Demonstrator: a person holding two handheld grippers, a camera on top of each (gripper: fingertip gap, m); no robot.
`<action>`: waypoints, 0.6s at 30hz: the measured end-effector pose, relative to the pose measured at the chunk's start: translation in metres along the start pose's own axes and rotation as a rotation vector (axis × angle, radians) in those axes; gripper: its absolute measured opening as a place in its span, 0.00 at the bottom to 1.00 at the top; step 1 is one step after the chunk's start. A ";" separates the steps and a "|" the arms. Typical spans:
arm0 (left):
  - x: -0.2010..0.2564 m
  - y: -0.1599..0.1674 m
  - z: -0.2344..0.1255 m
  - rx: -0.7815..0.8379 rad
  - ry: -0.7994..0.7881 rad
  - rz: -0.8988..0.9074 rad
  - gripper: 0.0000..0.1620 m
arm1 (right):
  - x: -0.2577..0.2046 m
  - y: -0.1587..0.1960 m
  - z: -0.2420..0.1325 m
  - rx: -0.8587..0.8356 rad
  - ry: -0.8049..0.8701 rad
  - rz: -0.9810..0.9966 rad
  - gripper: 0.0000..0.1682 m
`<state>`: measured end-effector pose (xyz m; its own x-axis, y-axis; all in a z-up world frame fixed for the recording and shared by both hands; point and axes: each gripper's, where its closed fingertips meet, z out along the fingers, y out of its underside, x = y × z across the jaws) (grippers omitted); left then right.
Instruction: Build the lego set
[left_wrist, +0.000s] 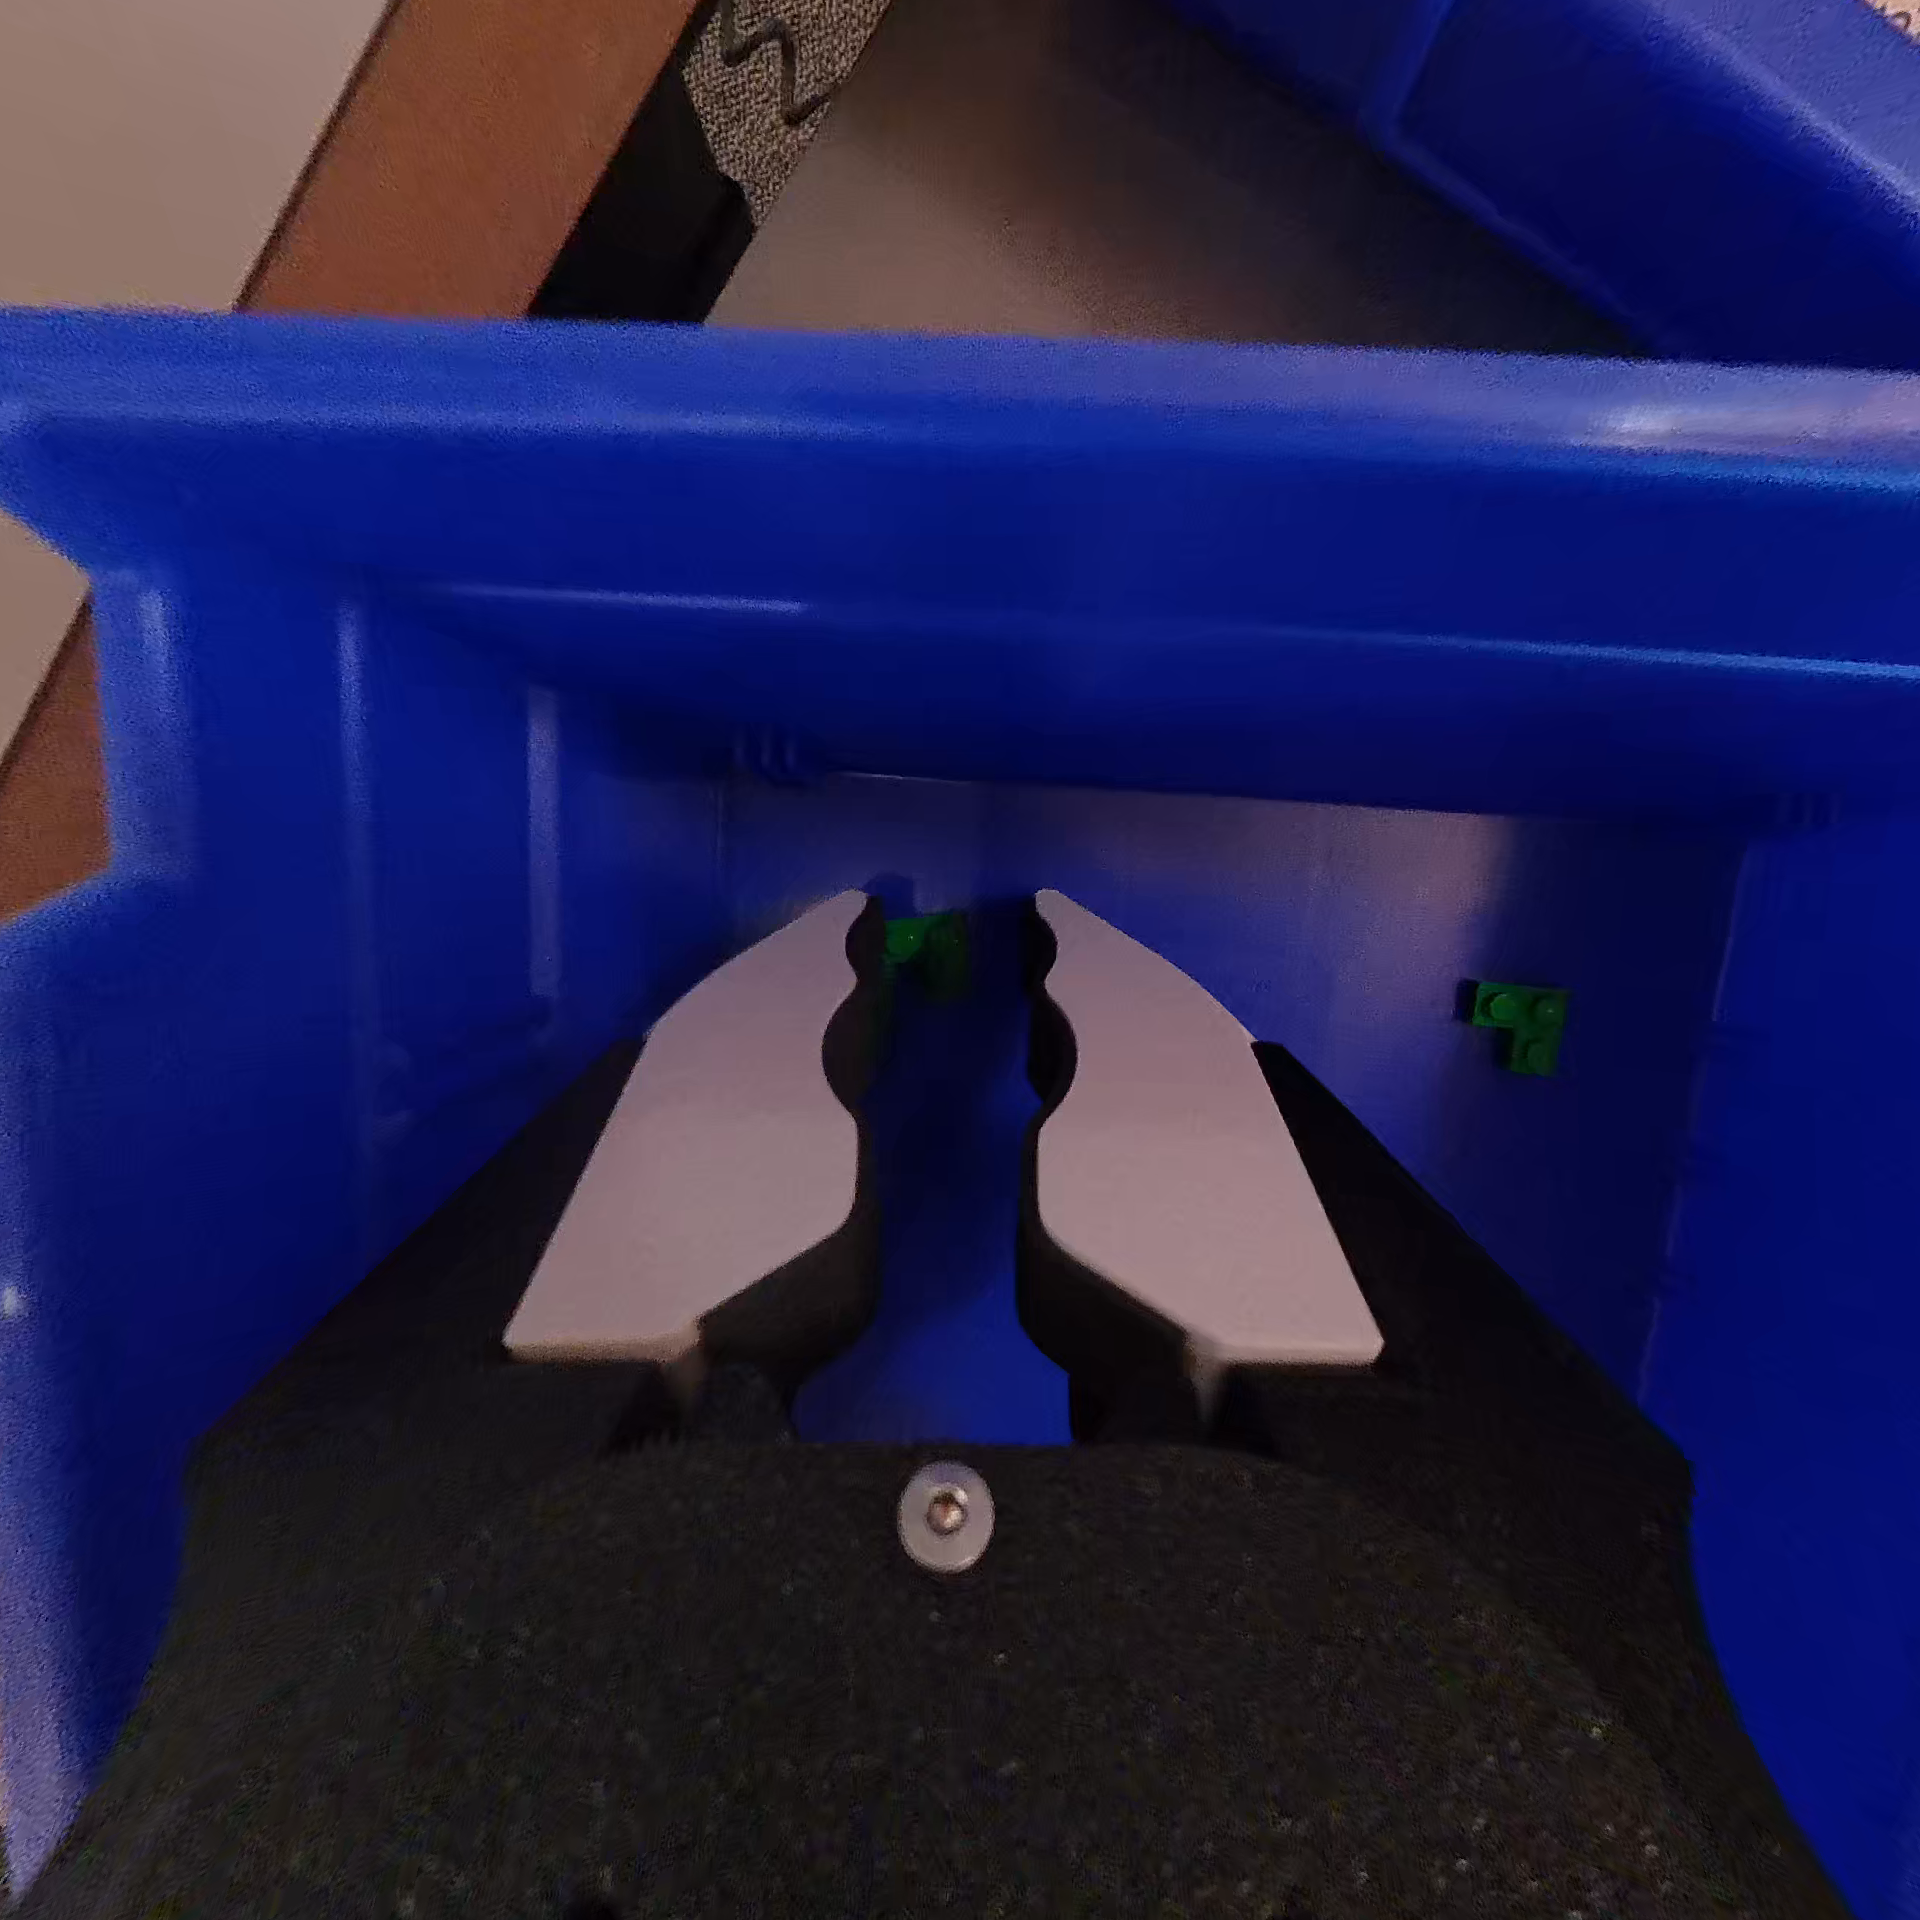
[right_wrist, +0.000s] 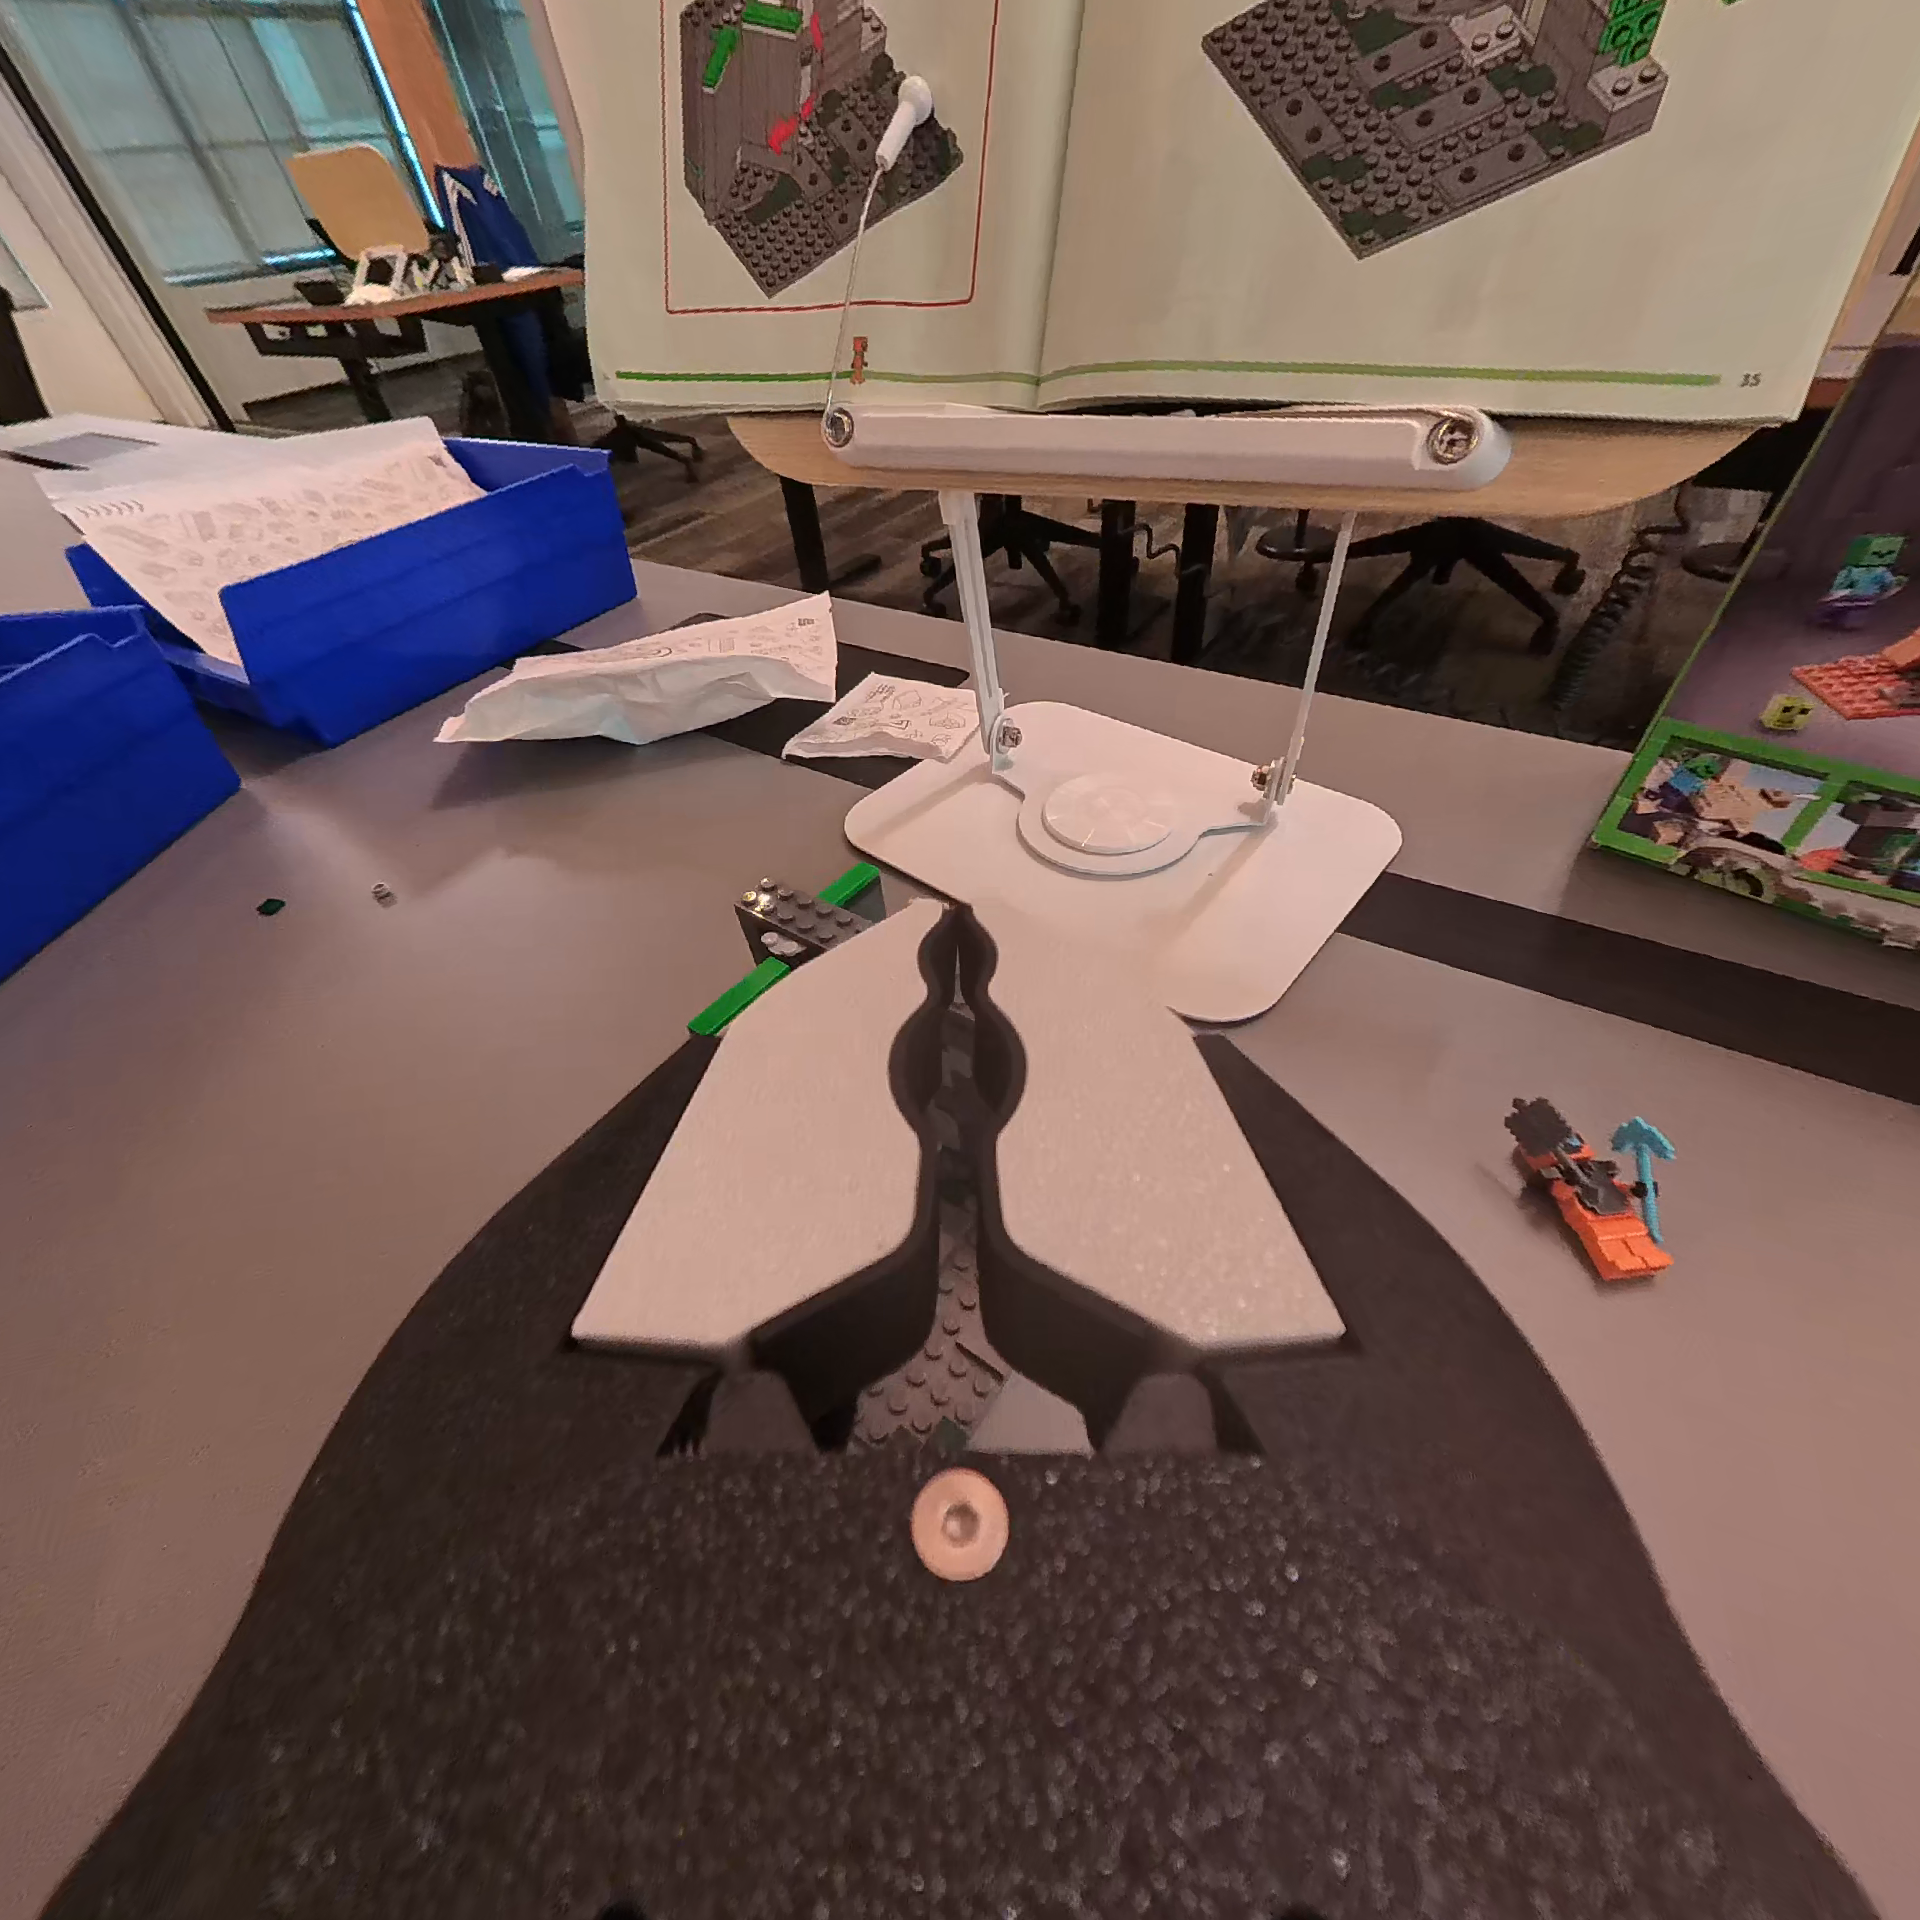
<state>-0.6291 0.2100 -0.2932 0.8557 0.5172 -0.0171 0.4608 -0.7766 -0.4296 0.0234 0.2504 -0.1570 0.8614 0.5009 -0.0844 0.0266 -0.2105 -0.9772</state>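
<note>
In the left wrist view my left gripper (left_wrist: 953, 904) is open and reaches down into a blue bin (left_wrist: 935, 499). A small green L-shaped lego plate (left_wrist: 930, 951) lies on the bin floor between its tips, close to the left finger and apart from the right one. A second green L-shaped plate (left_wrist: 1522, 1023) lies to the right. In the right wrist view my right gripper (right_wrist: 951, 912) is shut low over the table on a dark grey lego build (right_wrist: 805, 920) with green strips. Studded grey plate shows through the gap between the fingers, which hide most of the build.
An open instruction booklet (right_wrist: 1143, 208) rests on a white stand (right_wrist: 1122, 831) just beyond the build. Blue bins (right_wrist: 416, 613) and crumpled paper bags (right_wrist: 644, 675) lie at the left. The lego box (right_wrist: 1787, 769) stands at the right, with an orange figure (right_wrist: 1595, 1195) near it. Small loose pieces (right_wrist: 272, 906) lie on the table. Some 65 cm of space lies between my two pairs of fingers. My right gripper's tips are some 20 cm from the orange figure (right_wrist: 1595, 1195).
</note>
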 end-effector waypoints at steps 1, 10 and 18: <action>0.000 0.001 0.000 0.003 0.003 -0.005 0.14 | 0.000 0.000 0.000 -0.001 -0.001 0.002 0.00; 0.014 0.015 -0.014 0.008 0.044 0.087 0.09 | -0.003 -0.002 -0.001 0.004 -0.015 0.008 0.00; 0.119 0.000 -0.135 0.291 0.262 0.416 0.09 | -0.007 -0.002 0.000 0.000 -0.018 0.000 0.00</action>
<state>-0.4954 0.2230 -0.1738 0.9981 0.0537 -0.0296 0.0204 -0.7454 -0.6663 0.0179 0.2471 -0.1549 0.8521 0.5160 -0.0876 0.0268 -0.2101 -0.9773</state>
